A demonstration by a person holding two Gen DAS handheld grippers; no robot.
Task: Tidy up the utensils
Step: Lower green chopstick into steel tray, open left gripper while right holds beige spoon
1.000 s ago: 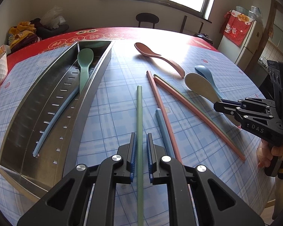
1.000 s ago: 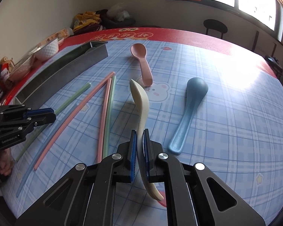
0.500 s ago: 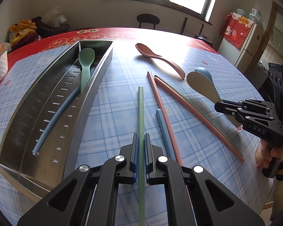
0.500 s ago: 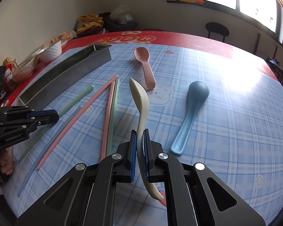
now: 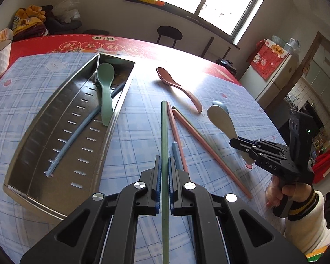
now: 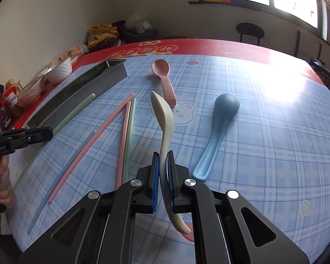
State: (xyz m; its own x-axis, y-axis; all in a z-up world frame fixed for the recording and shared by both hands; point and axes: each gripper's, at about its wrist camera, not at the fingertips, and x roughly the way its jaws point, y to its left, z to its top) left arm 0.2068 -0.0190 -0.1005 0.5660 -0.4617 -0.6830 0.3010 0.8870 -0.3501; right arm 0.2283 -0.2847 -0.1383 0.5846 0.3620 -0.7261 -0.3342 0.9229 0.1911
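Round table (image 6: 275, 154), metal tray (image 5: 61, 118), chopsticks (image 6: 124, 140), pink spoon (image 6: 165, 81), blue spoon (image 6: 217, 132)

green chopstick (image 5: 165, 132): near end runs off the bottom edge, behind the left gripper (image 5: 164, 171).
blue spoon (image 5: 220, 105): mostly hidden beyond cream spoon (image 5: 222, 121); bowl only, probably.

Left gripper (image 5: 163, 169) angled downward, fingers (image 5: 157, 176) pressed together on a thin stick. Right gripper (image 6: 162, 165) also angled downward, clamped on a spoon handle, grasped by a hand (image 5: 283, 194) in a white sleeve.
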